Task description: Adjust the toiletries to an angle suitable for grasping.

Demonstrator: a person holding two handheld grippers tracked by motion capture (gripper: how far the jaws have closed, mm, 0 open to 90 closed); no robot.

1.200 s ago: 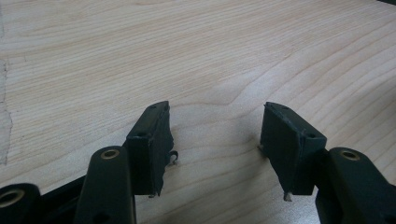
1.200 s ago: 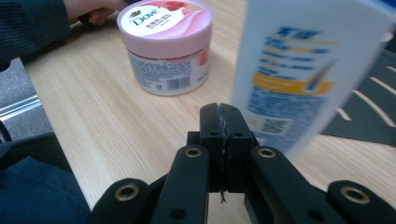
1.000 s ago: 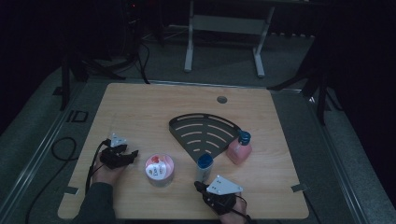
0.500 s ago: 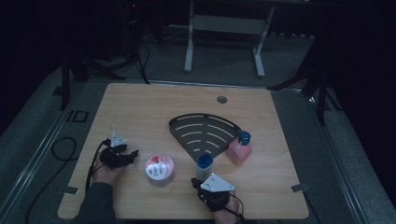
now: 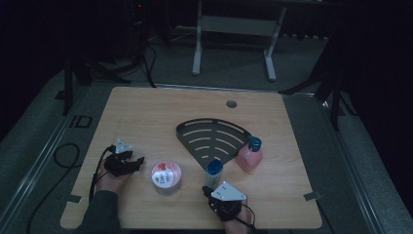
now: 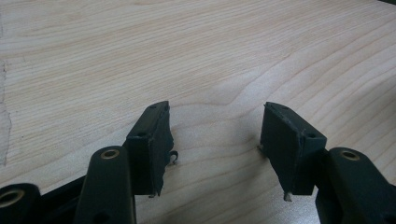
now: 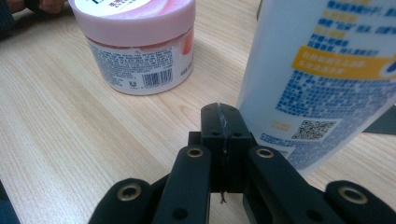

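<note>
White bottle [image 7: 322,79] near bench's front edge, upright for grasping; right gripper [image 7: 223,122] fingers closed, empty, just beside it; left gripper [image 6: 215,140] fingers open, idle.

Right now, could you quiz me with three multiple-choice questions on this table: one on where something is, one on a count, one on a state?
1. Where does the pink jar stand?
A. between the two grippers
B. on the black rack
C. on the floor

2. How many blue-capped bottles stand on the table?
A. one
B. two
C. four

3. How are the right gripper jaws?
A. wide apart
B. shut on the jar
C. pressed together, holding nothing

Answers: 1 A, the high view shows it between the left gripper and the right one. 2 B, the white bottle and the pink bottle. 3 C, the right gripper view shows them meeting.
</note>
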